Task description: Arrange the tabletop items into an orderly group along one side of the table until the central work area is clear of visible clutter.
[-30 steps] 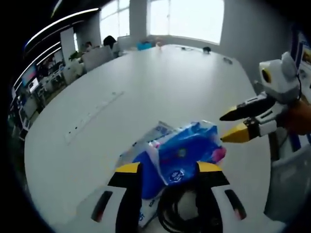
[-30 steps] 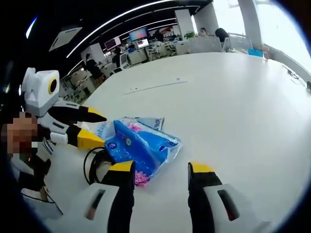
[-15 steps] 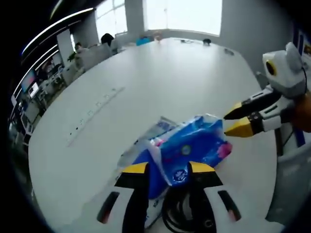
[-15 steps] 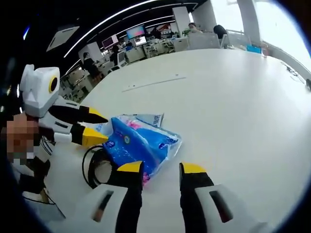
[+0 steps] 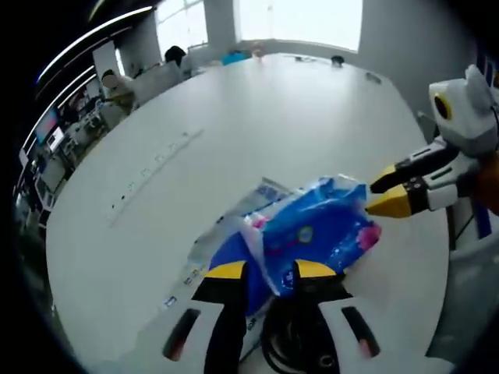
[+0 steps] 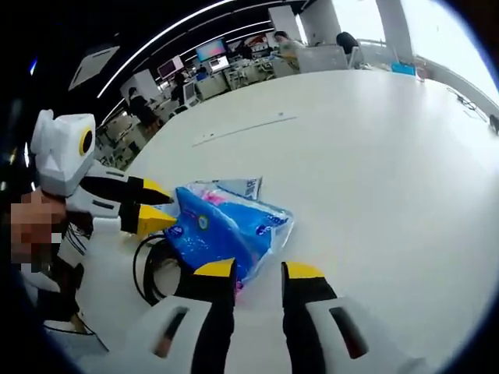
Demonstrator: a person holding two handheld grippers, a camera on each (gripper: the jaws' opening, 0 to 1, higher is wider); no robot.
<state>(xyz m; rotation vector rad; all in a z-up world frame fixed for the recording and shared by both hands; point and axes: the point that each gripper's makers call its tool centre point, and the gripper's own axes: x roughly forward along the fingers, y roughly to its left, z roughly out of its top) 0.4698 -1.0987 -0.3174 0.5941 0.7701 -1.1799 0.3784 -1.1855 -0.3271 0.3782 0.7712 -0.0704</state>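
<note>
A blue tissue pack point(image 5: 316, 234) lies near the table's edge, partly on a flat white-and-blue pack point(image 5: 204, 261). My left gripper point(image 5: 269, 273) is shut on the blue pack's near edge, which fills the narrow gap between its jaws. In the right gripper view the blue tissue pack point(image 6: 226, 230) lies just ahead and left of my right gripper point(image 6: 259, 273). The right gripper's jaws stand a small way apart with mostly bare table between them, the pack's pink corner against the left jaw. The right gripper point(image 5: 394, 191) points at the pack's far end.
A coil of black cable point(image 5: 288, 347) lies beside the packs near the table's edge, also seen as the black cable point(image 6: 152, 265). The wide white table point(image 5: 257, 117) stretches beyond. Office desks, screens and seated people stand behind its far side.
Both grippers' jaws have narrowed over the last second. The left pair has drawn in onto the blue pack's edge, and the pack has lifted slightly. The right pair has edged closer to it.
</note>
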